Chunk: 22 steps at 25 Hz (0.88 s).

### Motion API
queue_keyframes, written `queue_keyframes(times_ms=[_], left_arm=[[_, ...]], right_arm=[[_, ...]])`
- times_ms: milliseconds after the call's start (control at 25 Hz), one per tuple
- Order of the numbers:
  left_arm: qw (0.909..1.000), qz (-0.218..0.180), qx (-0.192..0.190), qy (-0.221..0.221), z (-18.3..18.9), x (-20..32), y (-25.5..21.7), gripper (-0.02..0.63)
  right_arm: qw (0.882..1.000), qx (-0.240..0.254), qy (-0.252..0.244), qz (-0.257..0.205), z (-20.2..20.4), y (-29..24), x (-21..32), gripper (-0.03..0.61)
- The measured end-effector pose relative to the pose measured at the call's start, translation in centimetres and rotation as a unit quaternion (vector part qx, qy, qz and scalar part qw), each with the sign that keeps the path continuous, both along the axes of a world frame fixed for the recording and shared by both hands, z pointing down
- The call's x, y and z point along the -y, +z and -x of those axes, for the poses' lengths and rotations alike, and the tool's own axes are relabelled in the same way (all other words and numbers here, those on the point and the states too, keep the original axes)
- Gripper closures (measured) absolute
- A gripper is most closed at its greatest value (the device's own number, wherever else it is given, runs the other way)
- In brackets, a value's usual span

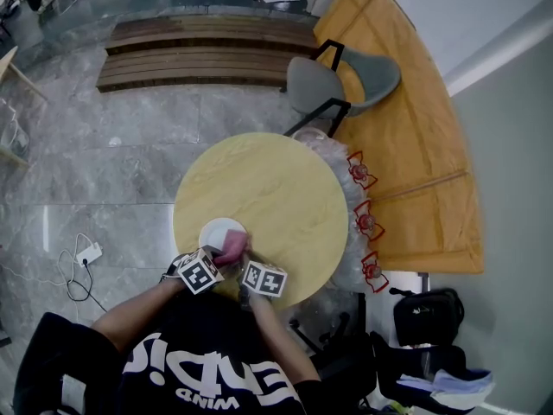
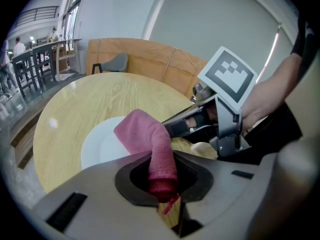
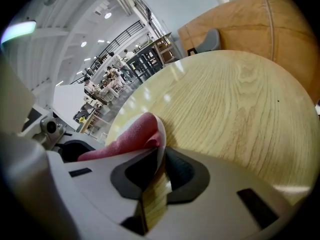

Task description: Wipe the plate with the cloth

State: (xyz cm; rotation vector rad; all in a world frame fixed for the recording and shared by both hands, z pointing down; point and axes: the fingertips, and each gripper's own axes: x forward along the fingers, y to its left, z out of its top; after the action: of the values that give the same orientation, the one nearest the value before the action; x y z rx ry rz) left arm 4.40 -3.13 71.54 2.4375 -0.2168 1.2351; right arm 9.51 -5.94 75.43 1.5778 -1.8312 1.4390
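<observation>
From my head view the round wooden counter (image 1: 285,188) fills the middle, and a grey chair (image 1: 346,80) stands at its far edge. Both tools work at the near edge, close together. My left tool (image 2: 163,184) is clamped tight on one end of the pink cloth (image 2: 145,131), with no gap showing between the jaws. My right tool (image 3: 159,176) is closed narrow on the rim of the white plate (image 2: 100,146), which I see edge-on between its jaws. The plate sits at the counter's near side, just ahead of both tools. The cloth's free end is draped over the plate's near part, touching it.
</observation>
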Motion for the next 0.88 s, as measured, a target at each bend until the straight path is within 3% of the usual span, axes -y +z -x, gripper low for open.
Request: queue_keyframes(times_ms=[360,880], left_arm=[[0.9995,0.028,0.005,-0.011,-0.1,0.2,1.4,0.565],[0.9993,0.016,0.014,-0.031,1.0,1.1,1.4,0.565]], right_arm=[[1.0,-0.006,-0.007,-0.003,0.0,-0.1,0.2,0.512],[1.0,-0.009,-0.024,-0.001,0.1,-0.2,0.2,0.512]])
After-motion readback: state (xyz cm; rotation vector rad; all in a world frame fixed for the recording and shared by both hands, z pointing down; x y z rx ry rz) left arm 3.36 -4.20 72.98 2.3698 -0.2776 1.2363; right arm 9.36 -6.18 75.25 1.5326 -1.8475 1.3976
